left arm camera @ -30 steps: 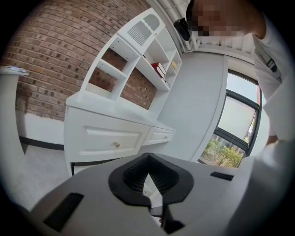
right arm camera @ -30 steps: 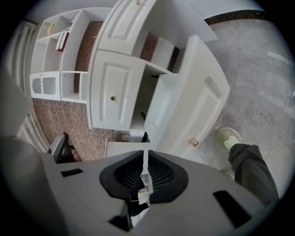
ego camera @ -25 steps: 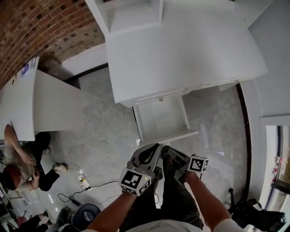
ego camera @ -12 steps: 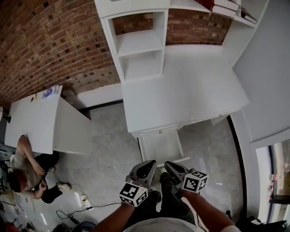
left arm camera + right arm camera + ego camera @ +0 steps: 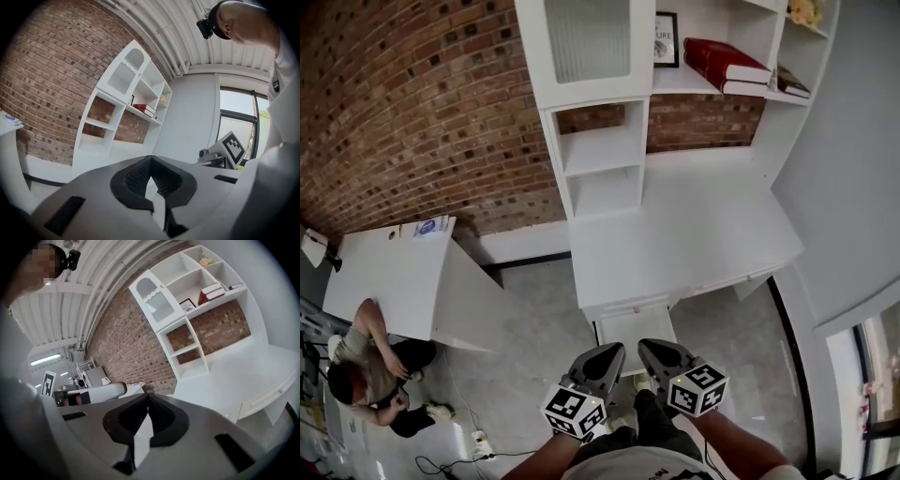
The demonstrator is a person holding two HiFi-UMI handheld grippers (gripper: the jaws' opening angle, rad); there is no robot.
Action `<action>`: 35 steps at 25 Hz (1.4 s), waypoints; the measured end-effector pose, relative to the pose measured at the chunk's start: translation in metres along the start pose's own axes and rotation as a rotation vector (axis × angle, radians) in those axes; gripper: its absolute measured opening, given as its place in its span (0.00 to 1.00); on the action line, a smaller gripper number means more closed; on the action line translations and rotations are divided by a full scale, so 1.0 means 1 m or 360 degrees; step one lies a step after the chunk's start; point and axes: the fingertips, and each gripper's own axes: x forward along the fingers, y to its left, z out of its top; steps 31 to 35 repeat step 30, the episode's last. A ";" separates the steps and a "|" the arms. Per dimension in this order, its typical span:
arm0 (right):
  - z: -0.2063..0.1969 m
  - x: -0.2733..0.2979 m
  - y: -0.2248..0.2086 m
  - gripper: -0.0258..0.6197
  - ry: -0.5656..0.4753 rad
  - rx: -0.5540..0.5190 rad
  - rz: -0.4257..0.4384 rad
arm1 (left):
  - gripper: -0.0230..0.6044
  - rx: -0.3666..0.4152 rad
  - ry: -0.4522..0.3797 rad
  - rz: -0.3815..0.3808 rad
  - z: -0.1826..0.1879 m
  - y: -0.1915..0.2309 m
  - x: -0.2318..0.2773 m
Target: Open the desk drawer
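The white desk [image 5: 694,234] stands against the brick wall, with a hutch of shelves on top. Its drawer [image 5: 636,330] is pulled out below the front edge, showing a bare white inside. Both grippers hang side by side well above the floor, short of the drawer and touching nothing. My left gripper [image 5: 612,350] is shut and holds nothing. My right gripper [image 5: 643,346] is shut too; its jaws have just been closing with nothing between them. In the right gripper view the desk [image 5: 243,376] lies ahead at the right. The left gripper view shows the hutch [image 5: 117,108].
A second white desk [image 5: 384,272] stands at the left, with a person [image 5: 366,366] sitting on the floor beside it. A power strip and cable [image 5: 478,436] lie on the grey floor. Red books [image 5: 722,61] rest on the hutch shelf. A window [image 5: 881,366] is at the right.
Both grippers have risen and the view has lifted with them: the hutch shelves now show, and the desk and open drawer look smaller and farther. The right gripper has rolled.
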 end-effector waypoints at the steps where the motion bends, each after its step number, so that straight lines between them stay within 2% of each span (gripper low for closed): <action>1: 0.008 0.000 0.004 0.07 -0.0009 -0.0042 -0.0001 | 0.05 -0.0001 -0.0010 0.0004 0.007 0.000 -0.002; 6: 0.039 -0.005 0.019 0.07 -0.0072 -0.0230 -0.0027 | 0.05 0.0020 -0.0074 0.0015 0.035 -0.002 -0.007; 10: 0.055 -0.007 0.025 0.07 -0.0102 -0.0315 -0.0038 | 0.05 0.0039 -0.0105 0.0007 0.047 -0.007 -0.006; 17: 0.067 -0.014 0.027 0.07 -0.0123 -0.0329 -0.0043 | 0.05 0.0051 -0.0111 -0.0017 0.055 -0.020 -0.005; 20: 0.074 -0.006 0.027 0.07 -0.0126 -0.0341 -0.0031 | 0.05 0.0061 -0.0120 -0.0006 0.064 -0.013 -0.002; 25: 0.069 0.004 0.025 0.07 -0.0097 -0.0356 0.0005 | 0.05 0.0042 -0.0117 0.0033 0.057 -0.004 0.002; 35: 0.073 0.012 0.022 0.07 -0.0084 -0.0359 0.0024 | 0.05 0.0045 -0.0118 0.0038 0.059 -0.001 0.009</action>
